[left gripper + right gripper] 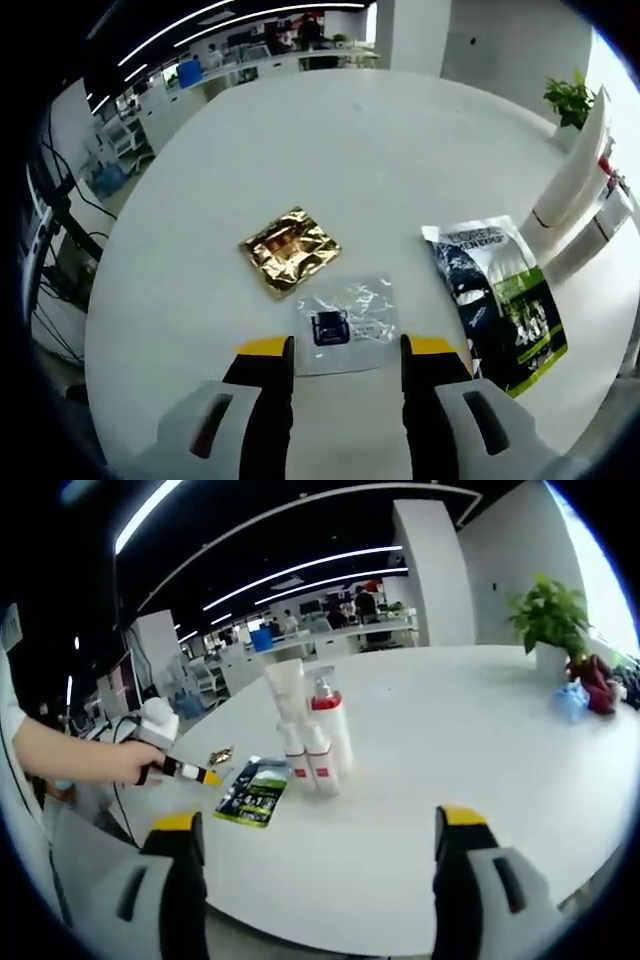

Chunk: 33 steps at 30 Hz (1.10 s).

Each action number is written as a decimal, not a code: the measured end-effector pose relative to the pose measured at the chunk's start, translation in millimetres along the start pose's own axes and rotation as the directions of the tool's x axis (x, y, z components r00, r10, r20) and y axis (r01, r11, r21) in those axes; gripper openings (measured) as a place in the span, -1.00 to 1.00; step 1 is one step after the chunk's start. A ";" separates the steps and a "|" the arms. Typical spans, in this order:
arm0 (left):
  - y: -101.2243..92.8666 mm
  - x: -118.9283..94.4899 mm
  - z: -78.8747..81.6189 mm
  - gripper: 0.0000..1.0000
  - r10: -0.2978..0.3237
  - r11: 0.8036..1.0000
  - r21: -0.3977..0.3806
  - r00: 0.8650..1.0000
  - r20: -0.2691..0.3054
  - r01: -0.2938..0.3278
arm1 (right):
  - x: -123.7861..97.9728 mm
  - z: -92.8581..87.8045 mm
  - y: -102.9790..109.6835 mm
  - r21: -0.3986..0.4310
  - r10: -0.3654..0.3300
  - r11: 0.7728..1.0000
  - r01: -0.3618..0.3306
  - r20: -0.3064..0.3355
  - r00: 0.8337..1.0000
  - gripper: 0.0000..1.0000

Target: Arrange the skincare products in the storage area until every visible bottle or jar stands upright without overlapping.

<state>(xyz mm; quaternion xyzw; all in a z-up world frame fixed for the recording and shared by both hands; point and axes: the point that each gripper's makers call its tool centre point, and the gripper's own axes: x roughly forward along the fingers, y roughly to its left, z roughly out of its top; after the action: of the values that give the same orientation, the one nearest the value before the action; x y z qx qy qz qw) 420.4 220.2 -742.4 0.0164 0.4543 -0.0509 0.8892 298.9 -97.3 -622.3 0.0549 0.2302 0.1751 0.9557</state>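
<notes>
My left gripper (347, 350) is open, low over a clear sachet (345, 325) with a dark blue square, which lies flat just ahead of its fingertips. A gold foil sachet (290, 250) lies beyond it and a dark green packet (497, 295) to the right. White tubes (575, 180) stand at the right edge. In the right gripper view, tall white tubes (290, 695), a red-topped pump bottle (330, 725) and two small red-banded tubes (310, 763) stand upright in a tight group. My right gripper (325, 830) is open and empty, well short of them.
The round white table (450, 760) has wide bare room to the right. A hand holds the left gripper (205, 775) over the packet (255, 790) and gold sachet (220, 753). A potted plant (548, 620), a blue item (570, 700) and a red item (600, 675) sit far right.
</notes>
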 end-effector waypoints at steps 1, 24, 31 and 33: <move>0.1 0.4 0.0 -0.24 0.002 1.000 0.000 1.000 -0.002 -0.002 | 0.1 -0.1 0.0 -0.001 0.001 1.000 -0.001 -0.001 1.000 0.92; -16.0 -27.9 -2.0 -0.24 -0.018 0.998 -0.053 1.000 0.019 0.019 | -1.3 3.8 2.5 -0.014 0.013 1.000 -0.012 0.023 1.000 0.92; -21.4 -32.8 -12.8 -0.24 -0.020 0.998 -0.066 1.000 0.011 0.020 | -1.0 3.8 4.5 -0.015 0.025 1.000 -0.025 0.025 0.999 0.92; -24.4 -34.0 -16.1 -0.24 -0.019 0.997 -0.068 1.000 0.008 0.020 | -1.1 3.9 4.6 -0.015 0.027 1.000 -0.026 0.026 0.999 0.92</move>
<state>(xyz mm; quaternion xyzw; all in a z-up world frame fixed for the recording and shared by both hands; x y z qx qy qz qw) 385.0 199.8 -724.0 -0.0187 0.4525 -0.0442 0.8905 298.4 -93.5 -617.5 0.0530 0.2156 0.1887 0.9566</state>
